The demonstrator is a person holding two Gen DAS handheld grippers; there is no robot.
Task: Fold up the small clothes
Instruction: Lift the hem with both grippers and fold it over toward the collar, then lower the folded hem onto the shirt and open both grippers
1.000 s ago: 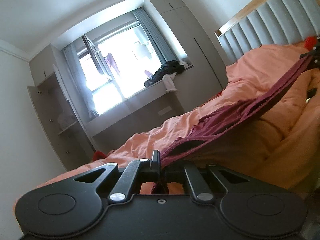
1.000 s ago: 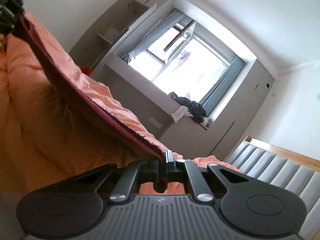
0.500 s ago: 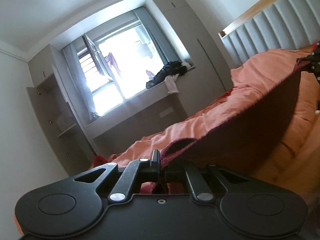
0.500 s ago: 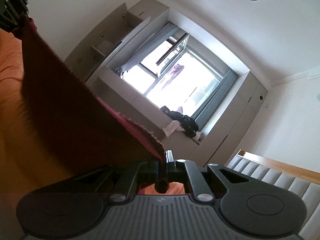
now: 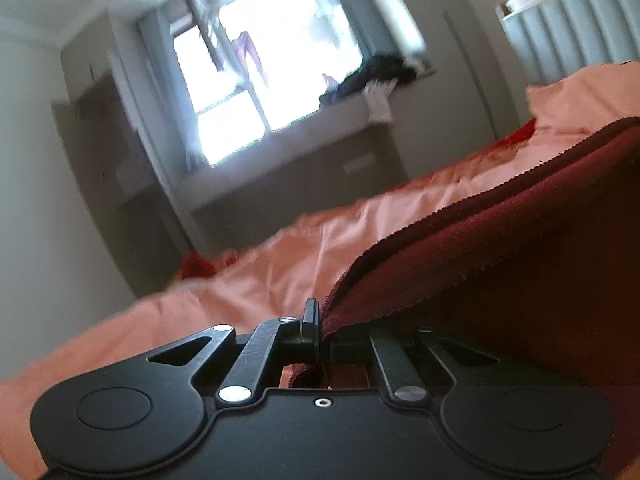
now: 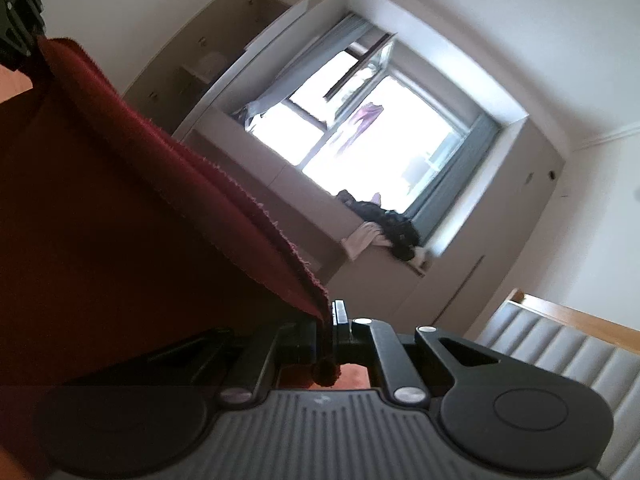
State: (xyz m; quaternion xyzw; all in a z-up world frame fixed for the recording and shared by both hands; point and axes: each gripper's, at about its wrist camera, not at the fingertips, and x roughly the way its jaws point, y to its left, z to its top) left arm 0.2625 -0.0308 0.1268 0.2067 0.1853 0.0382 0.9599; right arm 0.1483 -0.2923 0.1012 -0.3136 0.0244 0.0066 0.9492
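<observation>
Left tongs (image 5: pixel 320 330): closed tight on one corner of the dark red fleecy cloth (image 5: pixel 500 256).
Right tongs (image 6: pixel 329 330): closed tight on another corner of the same cloth (image 6: pixel 120 208), a small tuft poking out below the fingers.
Cloth: stretched between the two tongs — from the left it runs up to the right, from the right up to the left.
Bed: rumpled salmon-orange bedspread (image 5: pixel 248 280) beneath the cloth — grey padded headboard (image 6: pixel 560 356) behind.

A bright window (image 5: pixel 272 60) with grey curtains (image 6: pixel 452 184) has dark clothes (image 6: pixel 384 220) heaped on its sill, cupboards (image 6: pixel 224 52) beside it, an orange bedspread (image 5: pixel 248 272) below and a padded headboard (image 5: pixel 568 36) nearby.
</observation>
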